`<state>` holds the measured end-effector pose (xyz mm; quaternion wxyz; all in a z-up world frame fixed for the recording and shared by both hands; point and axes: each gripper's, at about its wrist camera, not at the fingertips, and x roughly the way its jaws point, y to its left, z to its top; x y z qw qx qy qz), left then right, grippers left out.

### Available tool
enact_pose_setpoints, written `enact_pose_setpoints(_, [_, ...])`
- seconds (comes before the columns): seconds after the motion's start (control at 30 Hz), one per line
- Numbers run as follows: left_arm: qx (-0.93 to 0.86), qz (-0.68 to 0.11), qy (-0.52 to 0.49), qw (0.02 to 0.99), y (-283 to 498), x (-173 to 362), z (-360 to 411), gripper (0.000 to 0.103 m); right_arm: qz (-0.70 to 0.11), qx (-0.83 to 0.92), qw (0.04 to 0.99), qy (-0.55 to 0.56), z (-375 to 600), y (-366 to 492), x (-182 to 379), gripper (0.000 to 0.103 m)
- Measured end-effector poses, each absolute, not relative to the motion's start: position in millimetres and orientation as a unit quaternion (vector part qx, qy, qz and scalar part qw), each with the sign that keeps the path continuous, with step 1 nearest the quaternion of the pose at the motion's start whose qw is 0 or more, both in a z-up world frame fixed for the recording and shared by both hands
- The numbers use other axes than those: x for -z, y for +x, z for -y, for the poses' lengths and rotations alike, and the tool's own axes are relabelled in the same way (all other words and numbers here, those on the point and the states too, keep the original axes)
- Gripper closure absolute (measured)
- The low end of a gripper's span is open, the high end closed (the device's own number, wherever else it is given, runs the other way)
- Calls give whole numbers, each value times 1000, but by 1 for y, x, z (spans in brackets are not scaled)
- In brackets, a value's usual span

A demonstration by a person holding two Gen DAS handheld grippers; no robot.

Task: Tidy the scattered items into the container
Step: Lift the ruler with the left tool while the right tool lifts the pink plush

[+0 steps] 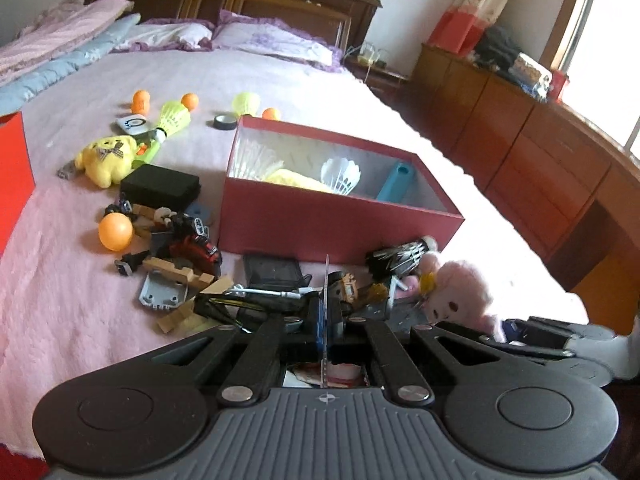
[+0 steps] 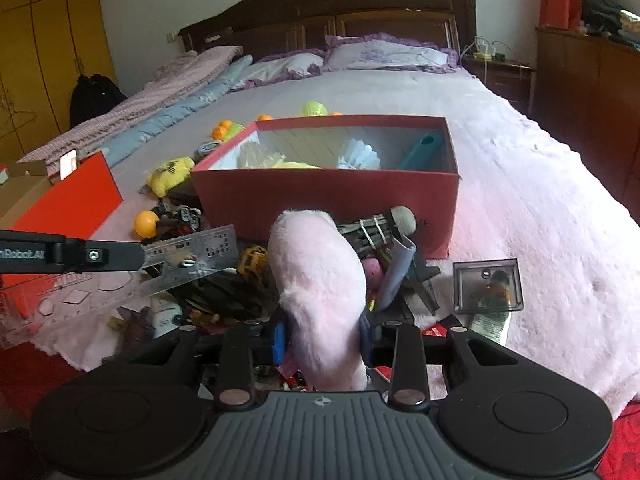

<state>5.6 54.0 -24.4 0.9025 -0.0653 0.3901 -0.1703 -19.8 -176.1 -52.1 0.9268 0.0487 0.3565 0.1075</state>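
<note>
Red box [image 1: 320, 224] near the bed's foot edge holds only a few items; most clutter remains. Our right gripper [image 2: 324, 340] clenches the pink plush [image 2: 320, 280]; our left gripper [image 1: 326, 320] pinches a clear ruler [image 2: 192, 258].

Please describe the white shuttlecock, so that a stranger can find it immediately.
Start at the red box on the bed. Inside it, the white shuttlecock lies between a yellow item and a blue tube. The other shuttlecocks visible outside the box are yellow-green or black.
</note>
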Motion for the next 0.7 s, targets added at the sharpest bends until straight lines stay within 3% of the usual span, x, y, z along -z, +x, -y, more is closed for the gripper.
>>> enact_pose_setpoints(0.3, [152, -462, -54, 872, 14, 70, -53, 99, -380, -113, 917, 49, 174, -19, 65, 67])
enact_pose_setpoints(0.7, [169, -401, -93, 895, 7, 31, -59, 99, -372, -127, 919, 42, 171, -25, 60, 67])
